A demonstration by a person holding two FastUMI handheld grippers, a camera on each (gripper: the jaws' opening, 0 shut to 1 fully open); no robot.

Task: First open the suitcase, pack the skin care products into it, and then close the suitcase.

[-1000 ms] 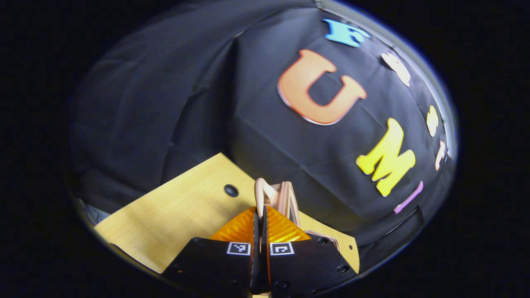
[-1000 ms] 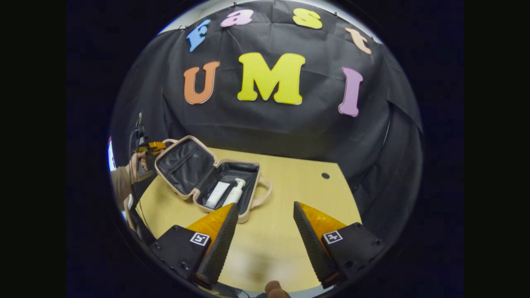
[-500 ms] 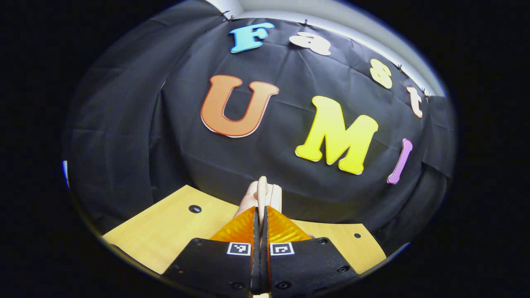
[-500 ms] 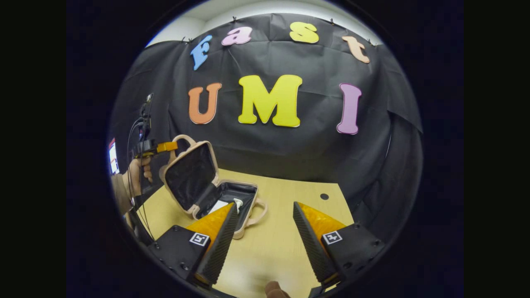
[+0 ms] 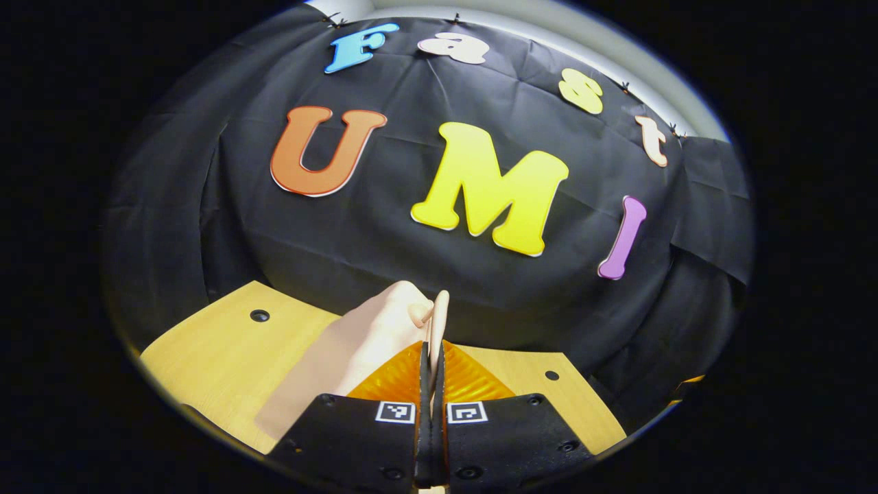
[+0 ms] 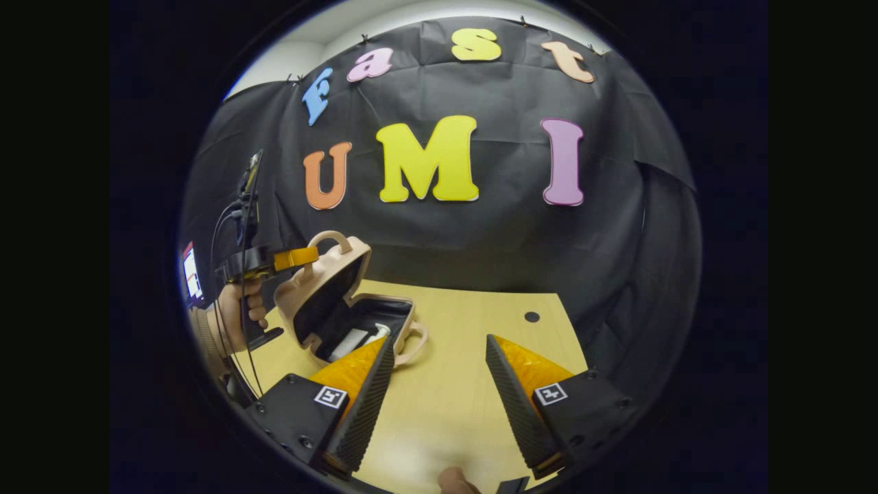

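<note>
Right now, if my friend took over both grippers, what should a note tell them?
Left gripper: shut on the suitcase lid handle, holding the lid part-way over, tilted toward closing.
Right gripper: open, holding nothing, hovering over the wooden table beside the suitcase.
Things: the small beige suitcase sits on the table, half open; a white bottle lies inside the lower half.
Done: suitcase opened, skin care packed.
Left: bring the lid fully down onto the base, probably press it shut, then let go of the handle.
</note>
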